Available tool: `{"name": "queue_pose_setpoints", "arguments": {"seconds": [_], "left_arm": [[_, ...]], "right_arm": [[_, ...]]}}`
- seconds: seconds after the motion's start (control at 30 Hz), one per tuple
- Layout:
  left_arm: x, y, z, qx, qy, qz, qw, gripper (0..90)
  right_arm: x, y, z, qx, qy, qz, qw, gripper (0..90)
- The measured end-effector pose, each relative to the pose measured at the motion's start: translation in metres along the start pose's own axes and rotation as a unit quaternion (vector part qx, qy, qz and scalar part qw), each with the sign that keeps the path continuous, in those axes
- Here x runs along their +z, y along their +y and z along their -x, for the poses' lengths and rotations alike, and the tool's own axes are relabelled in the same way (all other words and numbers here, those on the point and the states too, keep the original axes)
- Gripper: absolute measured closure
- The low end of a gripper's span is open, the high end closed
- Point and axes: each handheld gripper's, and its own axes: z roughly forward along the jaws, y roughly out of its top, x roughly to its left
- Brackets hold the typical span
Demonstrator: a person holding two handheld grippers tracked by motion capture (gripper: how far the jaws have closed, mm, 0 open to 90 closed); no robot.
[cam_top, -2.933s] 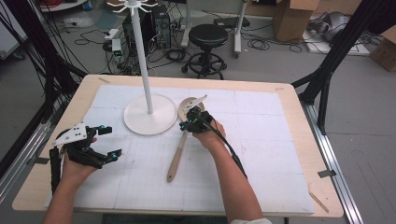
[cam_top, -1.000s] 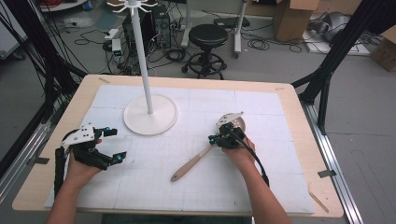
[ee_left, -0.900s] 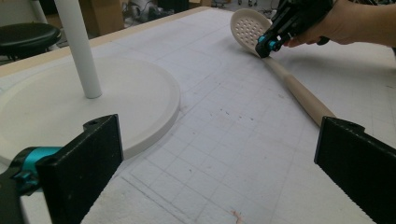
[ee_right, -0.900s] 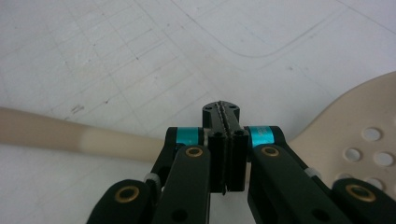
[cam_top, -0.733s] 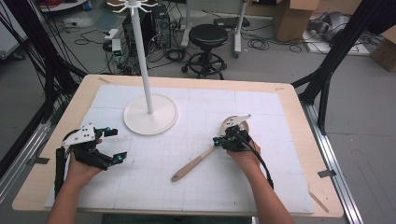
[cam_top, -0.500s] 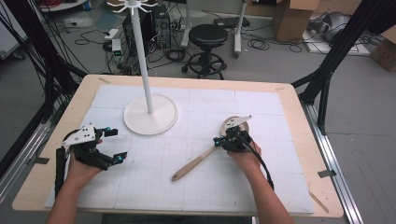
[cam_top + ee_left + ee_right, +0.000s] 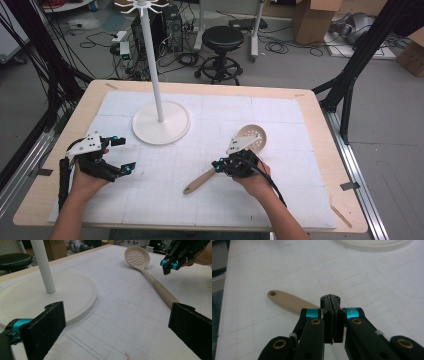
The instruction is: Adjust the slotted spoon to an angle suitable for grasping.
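A beige wooden slotted spoon (image 7: 200, 181) lies on the white gridded mat (image 7: 165, 200), bowl to the far right, handle toward the near left. My right gripper (image 7: 220, 165) hovers just above the spoon's neck, jaws shut on each other with nothing between them. In the right gripper view the right gripper (image 7: 331, 300) points past the spoon's handle (image 7: 284, 300), which has a hole at its end. The left gripper view shows the spoon (image 7: 147, 272) lying free under that right gripper (image 7: 171, 263). My left gripper (image 7: 122, 154) rests open at the mat's left, its jaws wide around bare mat (image 7: 115, 330).
A white stand with a round base (image 7: 161, 122) and a tall pole sits at the mat's far left; its base (image 7: 30, 295) is close to my left gripper. The wooden table (image 7: 320, 150) borders the mat. A stool, cables and boxes lie on the floor beyond.
The right gripper carried the spoon from beside the stand to the mat's right, then came off it and drew back toward the near left, slightly higher. The left gripper stayed still.
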Motion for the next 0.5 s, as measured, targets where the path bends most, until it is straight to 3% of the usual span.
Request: {"name": "queue_pose_setpoints", "arguments": {"seconds": [0.27,0.33,0.5], "left_arm": [[-0.001,0.000,-0.001,0.002,0.001,-0.001,1.0000,1.7],[-0.001,0.000,-0.001,0.002,0.001,0.000,1.0000,1.7],[0.000,0.000,-0.001,0.002,0.000,-0.002,1.0000,1.7]], "right_arm": [[0.026,-0.002,-0.021,-0.026,0.046,-0.031,0.9981,89.8],[0.035,-0.004,-0.024,-0.031,0.048,-0.050,0.9971,89.6],[0.040,-0.003,-0.022,-0.028,0.046,-0.040,0.9978,89.7]]}}
